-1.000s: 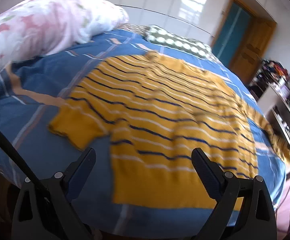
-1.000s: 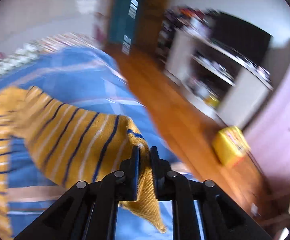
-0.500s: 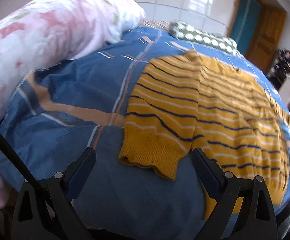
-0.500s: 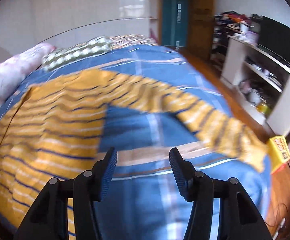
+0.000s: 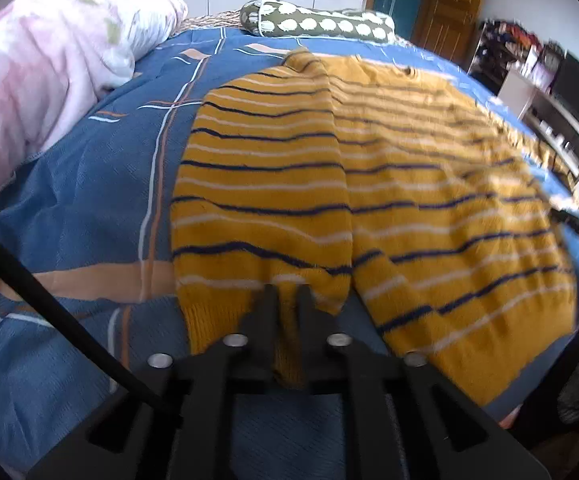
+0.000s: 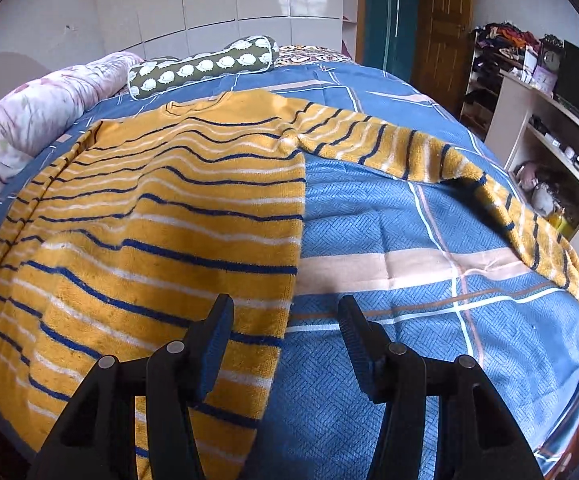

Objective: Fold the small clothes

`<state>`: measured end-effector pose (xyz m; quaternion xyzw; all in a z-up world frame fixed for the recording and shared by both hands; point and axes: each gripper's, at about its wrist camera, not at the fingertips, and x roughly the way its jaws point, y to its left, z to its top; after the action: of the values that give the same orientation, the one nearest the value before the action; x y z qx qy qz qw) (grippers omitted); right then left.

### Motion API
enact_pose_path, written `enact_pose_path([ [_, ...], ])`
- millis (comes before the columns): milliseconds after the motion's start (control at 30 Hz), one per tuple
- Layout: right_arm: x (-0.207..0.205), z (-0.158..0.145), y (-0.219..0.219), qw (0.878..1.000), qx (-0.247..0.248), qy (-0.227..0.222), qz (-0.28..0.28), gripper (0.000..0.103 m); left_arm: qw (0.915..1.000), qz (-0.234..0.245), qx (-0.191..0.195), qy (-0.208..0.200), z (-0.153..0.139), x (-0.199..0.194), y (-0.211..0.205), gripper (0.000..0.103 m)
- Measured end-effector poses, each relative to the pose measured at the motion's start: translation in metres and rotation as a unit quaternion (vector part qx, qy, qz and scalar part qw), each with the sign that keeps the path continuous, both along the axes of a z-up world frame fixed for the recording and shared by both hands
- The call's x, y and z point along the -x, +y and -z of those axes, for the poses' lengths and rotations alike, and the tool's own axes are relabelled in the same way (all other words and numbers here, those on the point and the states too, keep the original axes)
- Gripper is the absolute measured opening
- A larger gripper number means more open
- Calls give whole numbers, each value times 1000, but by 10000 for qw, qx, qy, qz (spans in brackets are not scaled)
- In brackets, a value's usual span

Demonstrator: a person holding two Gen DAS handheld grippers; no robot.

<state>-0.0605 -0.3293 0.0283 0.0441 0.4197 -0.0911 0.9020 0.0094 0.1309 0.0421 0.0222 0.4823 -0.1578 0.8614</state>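
Note:
A mustard sweater (image 5: 429, 200) with navy and white stripes lies flat on the blue patterned bed (image 5: 89, 184). Its left sleeve (image 5: 261, 200) runs down alongside the body, and my left gripper (image 5: 285, 298) is shut on the ribbed cuff. In the right wrist view the sweater (image 6: 149, 220) fills the left half, and its right sleeve (image 6: 409, 152) stretches out to the bed's right edge. My right gripper (image 6: 285, 308) stands open just above the sweater's right side edge near the hem; the pads do not press on the fabric.
A pink floral duvet (image 5: 49, 80) is piled along the left of the bed. A green bolster with white print (image 6: 201, 68) lies at the head. White shelves (image 6: 529, 128) and a wooden door (image 5: 449, 0) stand beyond the right side.
My left gripper moved to the left sleeve's cuff and shut on it. My right gripper let go of the right sleeve, opened, and swung over to the sweater's side edge.

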Motion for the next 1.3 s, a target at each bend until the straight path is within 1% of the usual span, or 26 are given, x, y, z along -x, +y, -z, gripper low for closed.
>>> enact_pose_path([
  [100,0,2,-5,9999,35,-5,110,58,9990,-423,57,-135,-14,-14,20,6],
  [167,1,2,-7,9999,-4,-20,135,58,9952,-934,23,-276,-28,-28,39,6],
  [200,1,3,-8,9999,-24,-21,141,58,9897,-1372,-87,-406,-37,-39,55,6],
  [233,2,4,-8,9999,-29,-15,148,58,9817,-1814,-227,-541,-46,-49,69,6],
  [300,1,6,-6,9999,11,-9,144,58,9475,-3062,-464,-791,-66,-66,111,6],
  [333,1,7,-5,9999,46,-14,136,58,9275,-3600,-413,-916,-75,-69,131,6],
  [367,2,7,-4,9999,73,-24,126,58,9106,-4002,-148,-1027,-85,-69,153,7],
  [400,2,7,-3,9999,77,-33,116,58,9089,-4036,165,-1037,-90,-66,161,7],
  [433,2,8,-3,9999,69,-37,106,58,9112,-3956,494,-1035,-95,-64,166,9],
  [467,2,8,-3,9999,67,-39,99,59,9150,-3817,700,-1106,-100,-56,164,22],
  [500,2,9,-3,9999,67,-42,95,60,9176,-3740,666,-1168,-102,-49,157,42],
  [533,2,10,-3,9999,55,-51,99,61,9221,-3622,580,-1230,-104,-42,147,52],
  [567,1,11,-3,9999,28,-72,118,63,9292,-3423,530,-1287,-104,-34,134,62],
  [633,0,13,-3,9999,-13,-87,147,64,9419,-3060,571,-1259,-100,-23,113,64],
  [667,0,13,-2,9998,-3,-94,155,65,9512,-2794,651,-1134,-95,-18,96,64],
  [733,1,13,-1,9998,25,-102,141,66,9627,-2423,849,-852,-82,-11,71,64],
  [800,3,13,-1,9999,-4,-113,122,67,9698,-2083,1168,-506,-66,-7,48,64],
  [833,3,13,-2,9999,-27,-119,118,67,9716,-1929,1328,-343,-56,-3,37,64],
  [900,6,13,-3,9998,-71,-133,119,69,9720,-1476,1823,134,-35,3,8,64],
  [967,8,13,-3,9998,-100,-145,117,70,9707,-1122,2072,463,-17,9,-16,64],
  [1033,10,13,-3,9998,-119,-150,110,70,9723,-974,2032,617,-5,14,-32,64],
  [1133,15,12,-4,9996,-186,-178,91,71,9725,-838,1922,1014,15,9,-54,64],
  [1200,20,10,-5,9995,-236,-213,69,71,9742,-915,1863,882,16,4,-60,64],
  [1233,23,10,-6,9993,-271,-233,65,71,9742,-897,1878,876,14,4,-63,60],
  [1267,25,9,-6,9992,-295,-243,68,71,9735,-799,1951,882,13,5,-67,16],
  [1300,27,9,-7,9992,-314,-248,75,71,9745,-808,1891,899,12,6,-70,6],
])
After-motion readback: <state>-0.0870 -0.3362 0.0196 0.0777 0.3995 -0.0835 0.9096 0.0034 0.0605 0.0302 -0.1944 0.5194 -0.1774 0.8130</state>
